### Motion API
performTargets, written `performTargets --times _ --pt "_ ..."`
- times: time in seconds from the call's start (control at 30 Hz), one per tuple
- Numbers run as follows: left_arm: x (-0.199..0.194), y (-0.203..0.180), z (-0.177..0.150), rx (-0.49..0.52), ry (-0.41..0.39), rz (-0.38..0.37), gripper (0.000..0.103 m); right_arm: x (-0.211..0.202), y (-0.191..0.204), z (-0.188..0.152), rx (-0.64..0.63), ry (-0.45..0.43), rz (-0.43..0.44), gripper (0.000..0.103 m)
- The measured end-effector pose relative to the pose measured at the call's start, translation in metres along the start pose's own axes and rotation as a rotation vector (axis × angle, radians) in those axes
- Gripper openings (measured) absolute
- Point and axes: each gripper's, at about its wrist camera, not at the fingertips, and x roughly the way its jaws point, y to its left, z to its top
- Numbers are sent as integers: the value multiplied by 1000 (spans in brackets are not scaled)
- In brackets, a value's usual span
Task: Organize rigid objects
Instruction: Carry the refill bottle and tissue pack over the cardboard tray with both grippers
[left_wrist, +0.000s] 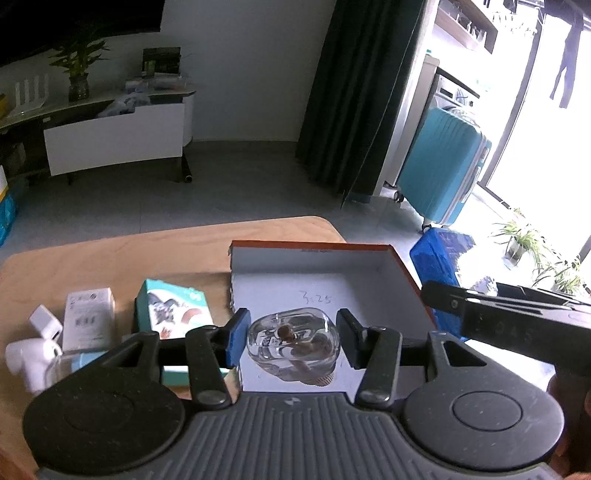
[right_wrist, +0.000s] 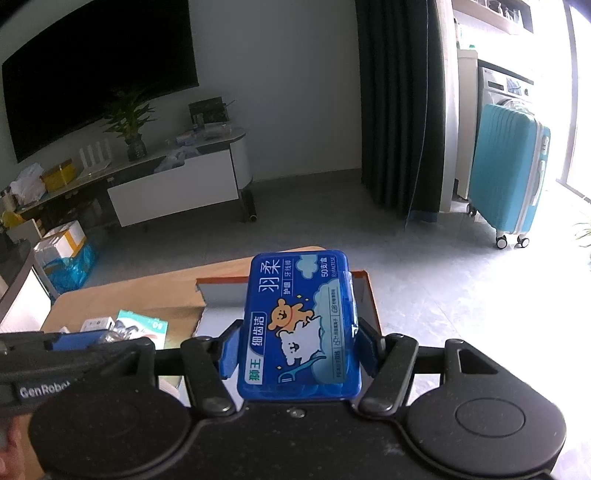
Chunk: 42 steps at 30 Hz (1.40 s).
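My left gripper (left_wrist: 291, 332) is shut on a small clear plastic case (left_wrist: 295, 343) with a brownish item inside. It hangs over the near part of an open cardboard box (left_wrist: 369, 273) that has an orange rim and a white inside. My right gripper (right_wrist: 299, 343) is shut on a blue rectangular floss-pick box (right_wrist: 301, 325) printed with cartoon bears. That blue box is held above the cardboard box (right_wrist: 218, 291), which it partly hides. The right gripper's black body (left_wrist: 517, 317) juts in at the right edge of the left wrist view.
The cardboard box sits on a wooden table (left_wrist: 129, 251). Left of it lie a teal carton (left_wrist: 173, 310), a white carton (left_wrist: 88, 317), a white charger (left_wrist: 44, 323) and a white pipe elbow (left_wrist: 26, 358). A teal suitcase (left_wrist: 443, 166) stands on the floor beyond.
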Motion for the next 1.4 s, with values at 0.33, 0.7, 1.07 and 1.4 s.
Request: performTargets --times 0.33,0.7,1.07,1.4 --pt "27 -8 10 15 39 14 51 35 -7 6 4 38 0 74" --pt "64 -11 8 18 101 17 51 80 -8 7 -5 111 -32 74" --pt "82 -8 8 7 123 17 51 101 -6 8 -31 134 -43 74" --pt "85 -9 15 -1 106 -4 51 104 -13 10 2 134 -17 74"
